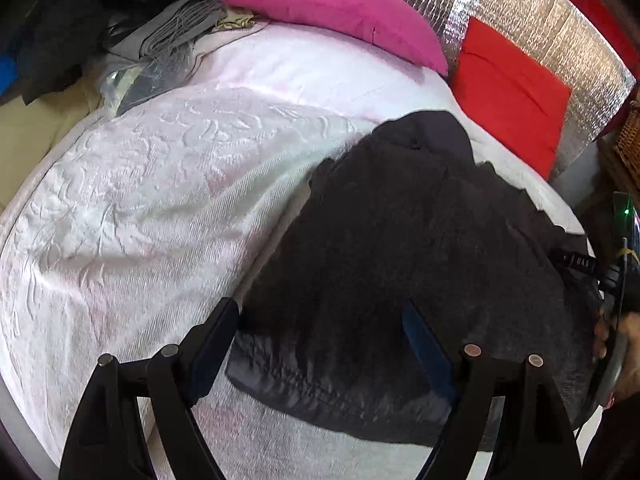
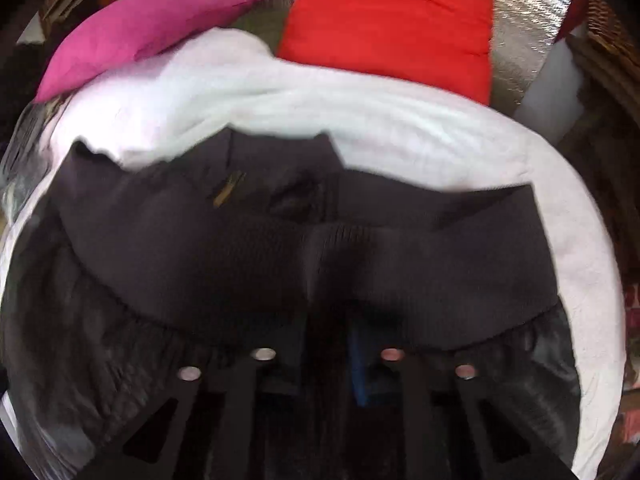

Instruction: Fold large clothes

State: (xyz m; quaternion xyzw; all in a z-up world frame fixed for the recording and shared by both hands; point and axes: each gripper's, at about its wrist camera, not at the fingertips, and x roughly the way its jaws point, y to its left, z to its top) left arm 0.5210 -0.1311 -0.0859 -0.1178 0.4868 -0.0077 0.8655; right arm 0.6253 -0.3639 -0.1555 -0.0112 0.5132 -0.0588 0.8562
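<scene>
A large black jacket (image 1: 408, 248) lies bunched on a white bedspread (image 1: 152, 184). My left gripper (image 1: 320, 316) is open, its two fingers spread wide just above the jacket's near hem, holding nothing. In the right wrist view the jacket (image 2: 240, 240) fills the lower frame, with its ribbed knit band across the middle. My right gripper (image 2: 332, 320) is shut on a fold of that ribbed band, and the cloth hides the fingertips. The right gripper also shows at the right edge of the left wrist view (image 1: 616, 280).
A pink pillow (image 1: 340, 8) and a red pillow (image 1: 512, 92) lie at the head of the bed against a silver foil wall (image 1: 540, 12). Grey folded cloth and dark clothes (image 1: 168, 28) are piled at the far left. A wicker basket (image 1: 630, 140) stands at the right.
</scene>
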